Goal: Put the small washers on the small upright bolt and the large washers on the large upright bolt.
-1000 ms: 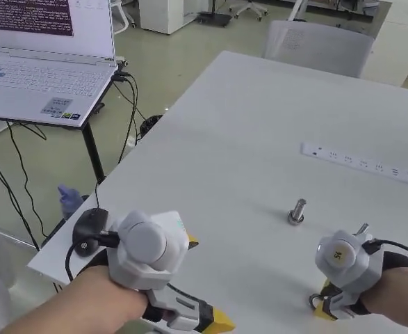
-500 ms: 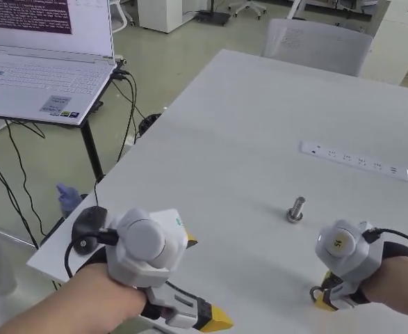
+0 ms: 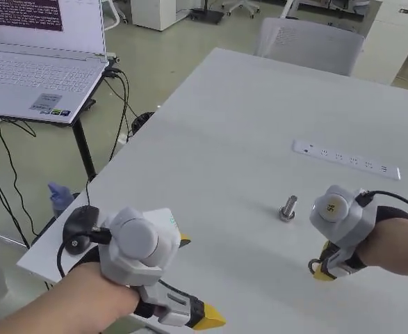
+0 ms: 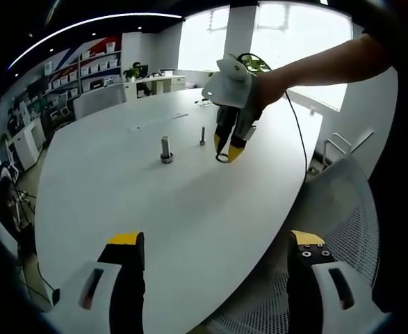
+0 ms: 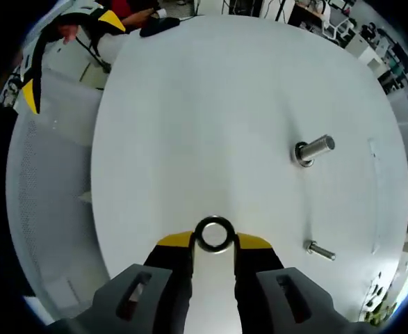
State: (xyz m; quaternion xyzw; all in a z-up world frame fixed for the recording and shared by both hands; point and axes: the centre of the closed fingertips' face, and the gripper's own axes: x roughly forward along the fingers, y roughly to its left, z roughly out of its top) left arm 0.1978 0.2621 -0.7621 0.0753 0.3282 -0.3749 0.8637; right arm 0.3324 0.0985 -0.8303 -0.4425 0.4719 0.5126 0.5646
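Observation:
My right gripper [image 3: 320, 268] hangs just above the white table [image 3: 224, 139], shut on a metal washer [image 5: 213, 234] held by its rim between the yellow tips. The washer [image 4: 221, 158] and the right gripper [image 4: 229, 142] also face me in the left gripper view. The large upright bolt [image 3: 288, 207] stands just left of the right gripper; it shows as the large bolt [image 5: 313, 149] ahead and to the right, with the small upright bolt [image 5: 320, 250] closer by. My left gripper [image 3: 195, 280] hovers at the table's near left corner, jaws wide open and holding nothing.
A white power strip [image 3: 346, 158] lies beyond the bolts. An open laptop [image 3: 30, 76] sits on a stand to the left of the table, with cables hanging below. A grey chair [image 3: 308, 43] stands at the far edge.
My right gripper has carried the washer farther onto the table, closer to the large bolt, and now covers the small bolt in the head view. The left gripper has hardly moved.

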